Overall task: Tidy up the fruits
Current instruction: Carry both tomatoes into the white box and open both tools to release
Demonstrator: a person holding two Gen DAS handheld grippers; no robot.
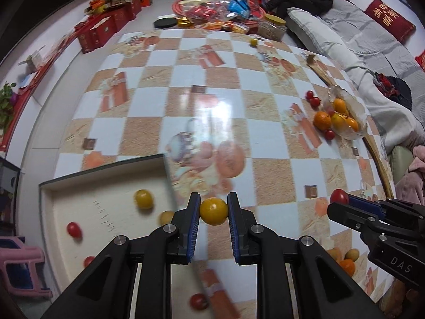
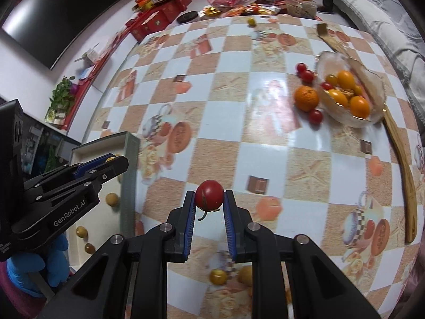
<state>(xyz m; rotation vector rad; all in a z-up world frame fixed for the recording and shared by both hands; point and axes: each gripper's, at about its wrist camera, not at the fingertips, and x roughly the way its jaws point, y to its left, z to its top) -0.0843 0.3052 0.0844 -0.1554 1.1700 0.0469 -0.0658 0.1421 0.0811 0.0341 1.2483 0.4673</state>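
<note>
Nearest, the left gripper (image 1: 213, 210) pinches a yellow fruit (image 1: 213, 211) only at its fingertips, beside the box (image 1: 106, 171) at lower left of the frame. The right gripper (image 2: 209, 199) likewise clamps a red tomato (image 2: 209, 194) at mid-bottom. Risk: round, smooth fruit may squirt out of such shallow grips and roll across the glossy table (image 2: 225, 122). Only the right view shows a blue-gloved hand (image 2: 37, 265); the left view alone shows the box floor. Farther, upper right, the glass bowl (image 2: 372, 111) holds oranges.
</note>
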